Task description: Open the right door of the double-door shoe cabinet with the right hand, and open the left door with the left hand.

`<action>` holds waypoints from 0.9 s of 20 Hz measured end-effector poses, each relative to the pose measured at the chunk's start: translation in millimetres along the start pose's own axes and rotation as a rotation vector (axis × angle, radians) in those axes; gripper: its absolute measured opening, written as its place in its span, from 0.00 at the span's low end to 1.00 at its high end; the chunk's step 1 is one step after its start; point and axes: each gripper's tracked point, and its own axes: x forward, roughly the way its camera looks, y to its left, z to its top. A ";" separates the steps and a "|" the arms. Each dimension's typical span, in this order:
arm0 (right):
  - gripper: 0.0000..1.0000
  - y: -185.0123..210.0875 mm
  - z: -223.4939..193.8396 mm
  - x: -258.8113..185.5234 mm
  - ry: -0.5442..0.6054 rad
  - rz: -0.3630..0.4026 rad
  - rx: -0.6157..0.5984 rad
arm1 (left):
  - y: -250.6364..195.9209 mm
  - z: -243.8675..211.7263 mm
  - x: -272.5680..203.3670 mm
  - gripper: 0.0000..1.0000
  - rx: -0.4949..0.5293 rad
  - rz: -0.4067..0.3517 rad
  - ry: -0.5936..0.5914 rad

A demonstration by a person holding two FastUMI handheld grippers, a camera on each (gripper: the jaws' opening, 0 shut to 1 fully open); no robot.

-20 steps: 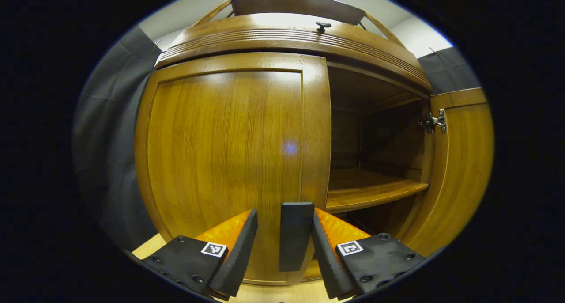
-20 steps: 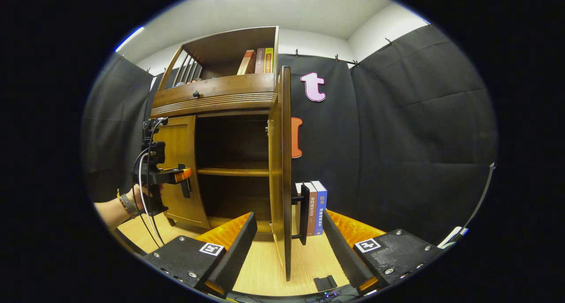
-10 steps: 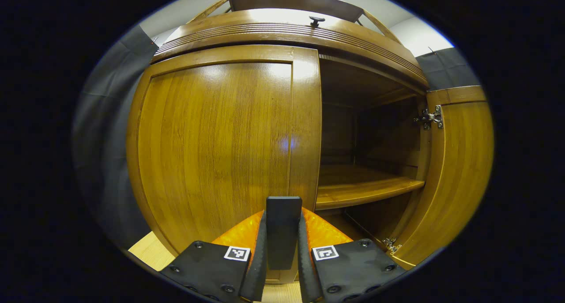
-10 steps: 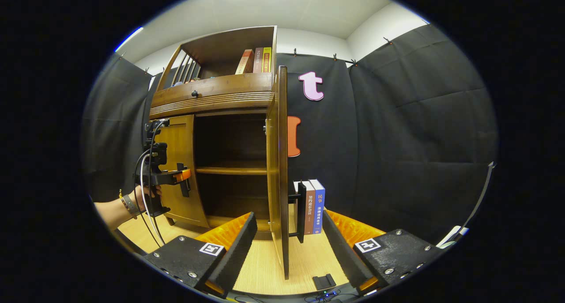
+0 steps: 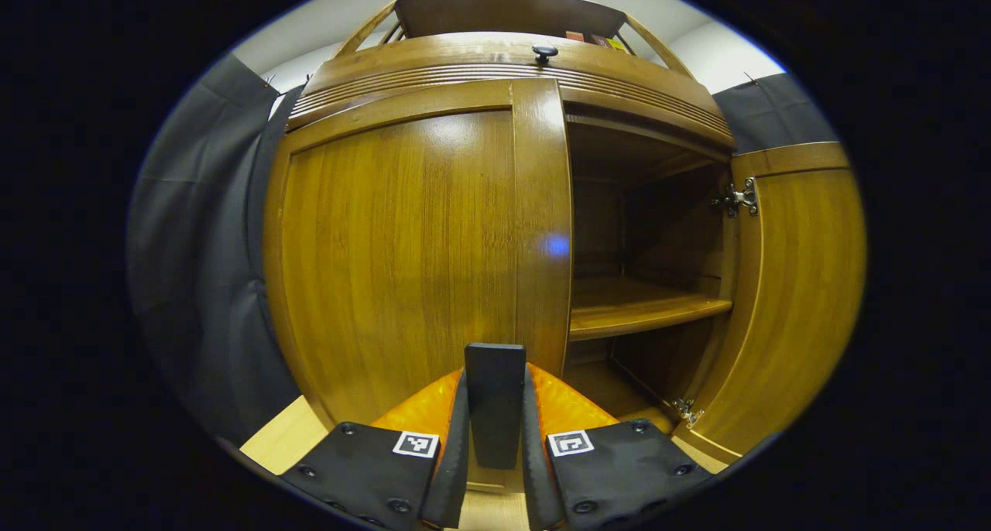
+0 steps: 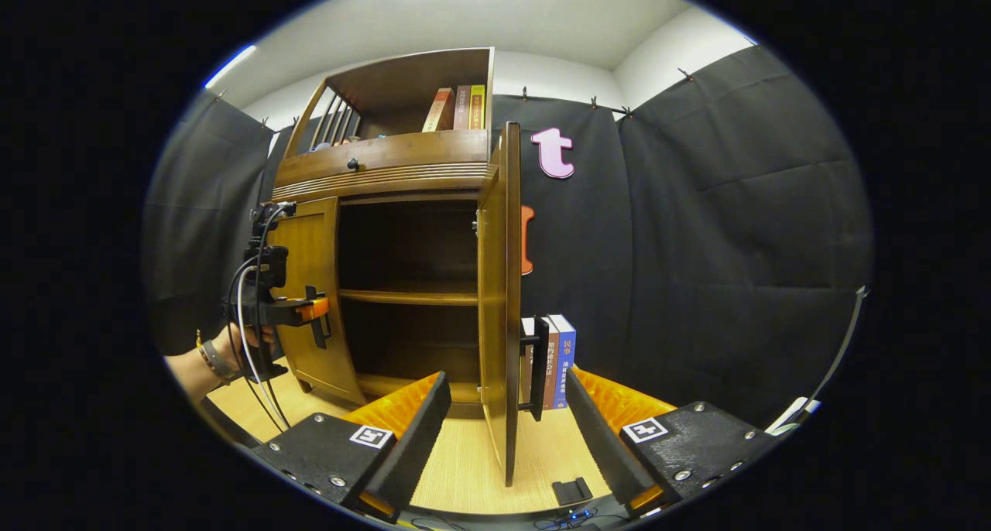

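Your left gripper (image 5: pixel 495 438) is now clamped on the left door handle (image 5: pixel 495 403): both fingers press its sides in the left gripper view, where a second ago they stood spread either side of it. The grasp closed half a second back and has held since. The left door (image 5: pixel 410 244) has begun to swing: its free edge stands out from the cabinet front, and the cabinet (image 5: pixel 503 55) sits differently in the left gripper view than it did half a second ago. The right gripper view shows the same grasp from farther off, at the left gripper (image 6: pixel 313 326) held by your hand (image 6: pixel 232 353).

Your right gripper (image 6: pixel 507 430) is spread wide and holds nothing. The right door (image 6: pixel 503 299) stands fully swung out, edge-on between its fingers, with the right door handle (image 6: pixel 540 368) untouched by either. That door has barely shifted over the last second.

Judgement: right half of the task done; left half in its pull phase. Keep the clamp firm and follow the hinge arc, or the handle may slip.
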 end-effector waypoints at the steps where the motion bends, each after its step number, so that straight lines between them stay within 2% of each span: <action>1: 0.92 0.4 0.2 -1.5 -0.002 0.000 -0.002 | 1.3 -0.8 -6.2 0.37 -0.004 0.000 0.004; 11: 0.92 11.3 2.8 1.5 -0.012 0.019 -0.010 | 31.9 -1.5 -70.9 0.40 -0.016 0.020 0.007; 12: 0.92 14.3 1.4 3.3 -0.009 0.025 -0.014 | 37.6 -1.6 -78.9 0.37 -0.020 0.023 0.008; 14: 0.92 18.6 0.7 5.4 -0.003 0.036 -0.014 | 49.0 -1.2 -91.7 0.37 -0.038 0.024 0.008; 15: 1.00 20.5 0.9 6.9 -0.002 0.042 -0.014 | 54.5 -2.7 -99.2 0.37 -0.045 0.025 0.008; 18: 1.00 23.5 1.2 8.2 -0.001 0.051 -0.019 | 73.5 -2.3 -117.6 0.39 -0.031 0.045 0.005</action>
